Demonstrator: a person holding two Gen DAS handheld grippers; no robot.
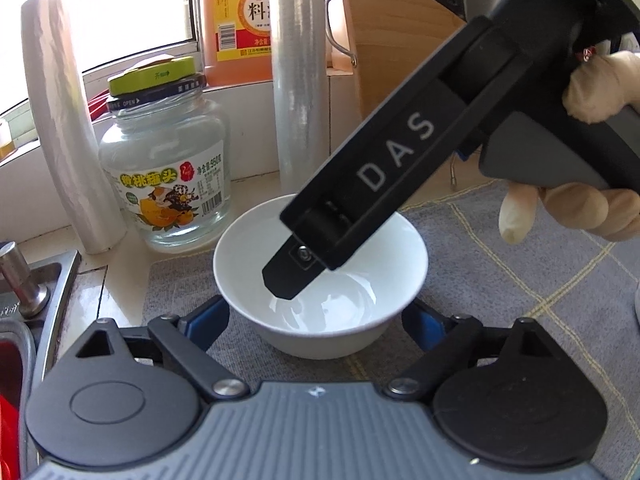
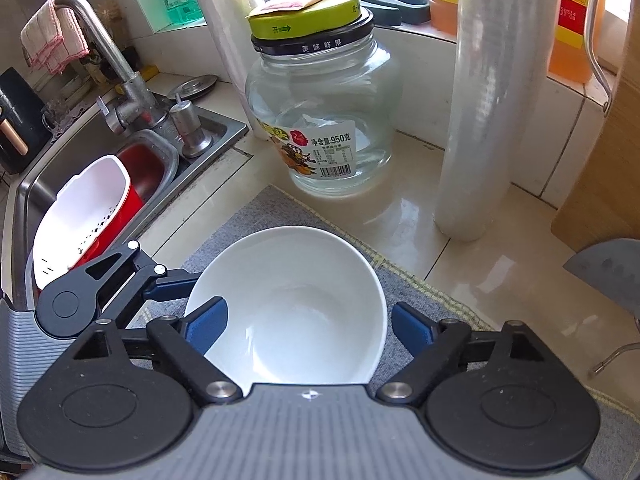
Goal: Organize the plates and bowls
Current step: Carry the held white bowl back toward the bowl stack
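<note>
A white bowl (image 1: 320, 280) stands upright on a grey checked mat (image 1: 500, 280) on the counter. My left gripper (image 1: 316, 320) is open, its blue fingers on either side of the bowl's base. My right gripper (image 2: 308, 324) is open and reaches down from above: one blue finger (image 2: 208, 324) sits inside the bowl (image 2: 296, 304), the other outside the rim to the right. In the left wrist view the right gripper's black body (image 1: 400, 168) hangs over the bowl with its tip inside it.
A glass jar with a yellow lid (image 2: 324, 108) and two rolls of plastic film (image 2: 480, 100) stand behind the bowl. The sink (image 2: 40, 184) with a white and red strainer (image 2: 84, 212) and faucet (image 2: 112, 60) lies to the left. A wooden board (image 2: 608, 160) stands at the right.
</note>
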